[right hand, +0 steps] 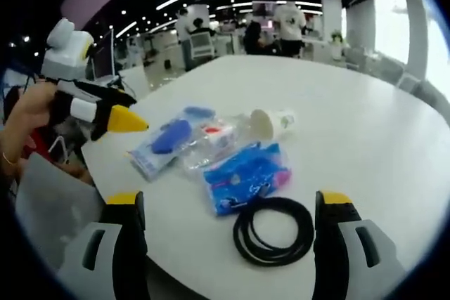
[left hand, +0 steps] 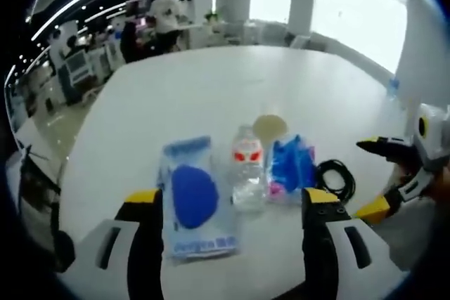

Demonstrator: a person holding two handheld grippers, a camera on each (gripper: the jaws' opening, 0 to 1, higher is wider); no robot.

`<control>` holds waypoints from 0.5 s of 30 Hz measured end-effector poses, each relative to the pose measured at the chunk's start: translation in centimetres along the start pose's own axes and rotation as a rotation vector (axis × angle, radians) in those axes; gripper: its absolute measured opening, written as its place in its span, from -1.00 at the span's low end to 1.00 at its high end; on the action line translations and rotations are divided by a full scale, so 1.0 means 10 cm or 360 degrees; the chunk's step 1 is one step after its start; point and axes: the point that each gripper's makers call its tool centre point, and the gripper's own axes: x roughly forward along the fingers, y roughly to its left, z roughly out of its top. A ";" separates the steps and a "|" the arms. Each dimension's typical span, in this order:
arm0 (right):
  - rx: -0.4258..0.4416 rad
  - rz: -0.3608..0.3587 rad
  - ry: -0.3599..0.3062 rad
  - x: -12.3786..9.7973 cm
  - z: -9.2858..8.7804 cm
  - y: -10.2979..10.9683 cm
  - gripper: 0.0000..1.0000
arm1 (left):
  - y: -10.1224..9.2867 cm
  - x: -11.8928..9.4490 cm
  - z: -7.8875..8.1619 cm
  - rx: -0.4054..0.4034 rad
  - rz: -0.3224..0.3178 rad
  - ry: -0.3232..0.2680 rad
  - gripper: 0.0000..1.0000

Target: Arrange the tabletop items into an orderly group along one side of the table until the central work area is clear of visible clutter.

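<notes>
Items: I see five things bunched together near one edge of the white table (left hand: 211, 82), all lying flat.
Clear pouch: the pouch with a blue oval inside (left hand: 192, 198) sits at the end of the row in my left gripper view.
Water bottle: the bottle (left hand: 247, 166), red label up, lies on its side just beside the pouch.
Paper cup: the cup (right hand: 271, 124) lies tipped over at the bottle's far end, mouth showing.
Blue packet: the blue packet with pink print (right hand: 246, 175) lies on the bottle's other side, touching it.
Cable: the black coiled cable (right hand: 274, 230) rests just beside the packet, nearest the table edge.
Left gripper: my left gripper (left hand: 232, 205) hovers above the pouch and bottle, jaws spread wide, holding nothing.
Right gripper: my right gripper (right hand: 232, 205) hangs over the cable, jaws wide apart and empty.
Room: an open office with ceiling lights and standing people lies beyond the table.
</notes>
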 end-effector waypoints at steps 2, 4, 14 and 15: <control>0.0002 0.0001 0.0004 0.00 0.00 0.00 0.99 | -0.04 0.04 0.04 0.0003 -0.0026 -0.0003 0.55; 0.0023 0.0007 0.0009 0.01 -0.01 -0.01 0.99 | -0.07 0.08 0.06 0.0012 -0.0047 0.0017 0.54; -0.0003 -0.0035 0.0010 -0.01 -0.01 -0.06 0.99 | -0.20 0.24 0.14 0.0150 -0.0104 0.0138 0.51; -0.0020 -0.0049 0.0012 -0.02 -0.01 -0.08 0.99 | -0.21 0.26 0.17 0.0156 -0.0103 0.0139 0.50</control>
